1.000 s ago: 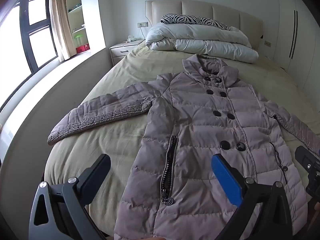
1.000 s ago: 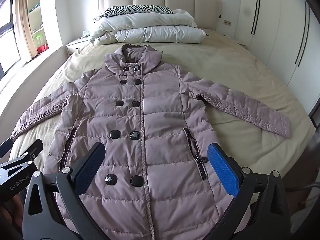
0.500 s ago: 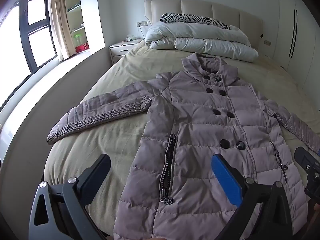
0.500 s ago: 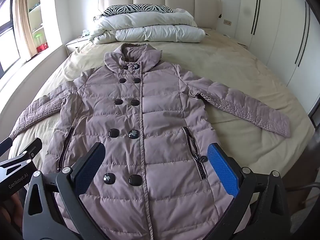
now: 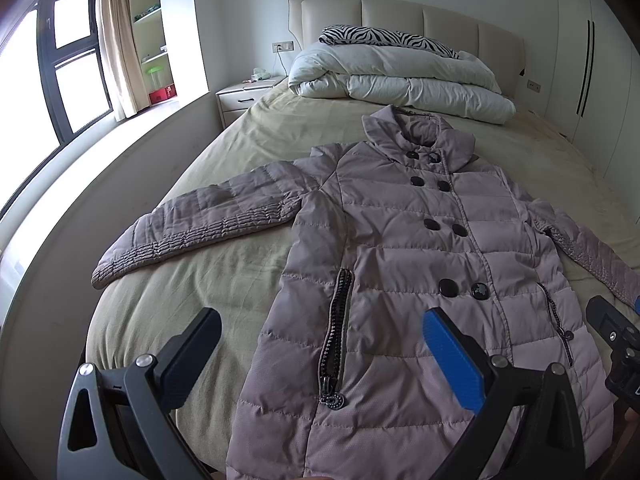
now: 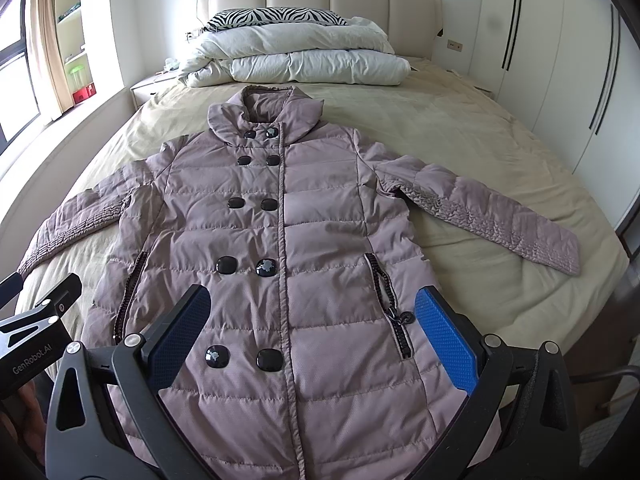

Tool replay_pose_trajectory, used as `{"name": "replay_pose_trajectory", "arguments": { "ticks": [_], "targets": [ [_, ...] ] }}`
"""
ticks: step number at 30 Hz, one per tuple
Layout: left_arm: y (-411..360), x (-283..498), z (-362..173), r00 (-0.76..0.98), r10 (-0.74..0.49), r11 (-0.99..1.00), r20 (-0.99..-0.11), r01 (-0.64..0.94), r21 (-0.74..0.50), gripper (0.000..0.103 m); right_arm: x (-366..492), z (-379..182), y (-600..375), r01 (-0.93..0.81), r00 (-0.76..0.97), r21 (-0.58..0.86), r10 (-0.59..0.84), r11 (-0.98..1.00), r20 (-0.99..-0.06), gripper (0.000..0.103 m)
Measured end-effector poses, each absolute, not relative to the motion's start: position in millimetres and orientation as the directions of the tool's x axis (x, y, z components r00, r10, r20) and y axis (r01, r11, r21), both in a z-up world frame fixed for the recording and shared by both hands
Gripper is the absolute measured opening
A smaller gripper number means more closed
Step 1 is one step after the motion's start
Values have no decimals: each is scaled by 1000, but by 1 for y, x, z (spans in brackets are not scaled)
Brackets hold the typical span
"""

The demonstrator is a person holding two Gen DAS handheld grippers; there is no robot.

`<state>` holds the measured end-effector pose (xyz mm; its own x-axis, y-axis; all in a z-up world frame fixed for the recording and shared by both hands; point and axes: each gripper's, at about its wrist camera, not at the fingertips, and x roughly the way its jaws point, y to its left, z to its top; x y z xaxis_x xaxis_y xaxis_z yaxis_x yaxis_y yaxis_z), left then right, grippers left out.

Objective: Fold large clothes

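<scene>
Change since a second ago: both views have crept slightly closer to the coat; nothing on the bed has shifted.
Garment: a mauve quilted puffer coat (image 6: 320,240) with black buttons lies face up and buttoned on the beige-covered bed (image 6: 460,136), collar toward the headboard, hem at the near edge.
Sleeves: both spread outward, the left sleeve (image 5: 192,228) toward the window side, the right sleeve (image 6: 492,216) toward the wardrobe side.
Left claw (image 5: 320,356): jaws wide apart, gripping nothing, hovering over the hem near the zipped pocket.
Right claw (image 6: 312,336): likewise fully spread and empty, above the lower front.
Stage: folding appears not yet begun.
Doing it well: probably each claw should pinch a sleeve near the cuff, catching both fabric layers, and carry it flat across the chest; the padding is springy, so a deep, firm bite would help.
Background: a folded white duvet (image 6: 312,64) lies well beyond the collar.
</scene>
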<state>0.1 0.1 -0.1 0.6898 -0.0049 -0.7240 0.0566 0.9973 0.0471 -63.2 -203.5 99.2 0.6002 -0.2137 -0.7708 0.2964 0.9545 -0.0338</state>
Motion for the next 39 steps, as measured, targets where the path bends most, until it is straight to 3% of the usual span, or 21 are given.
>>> {"name": "replay_pose_trajectory", "arguments": {
  "ticks": [39],
  "targets": [
    [0, 0, -1, 683, -11, 998, -730, 57, 39, 103, -63, 90, -204, 295, 589, -41, -216, 954, -778, 103]
  ]
}}
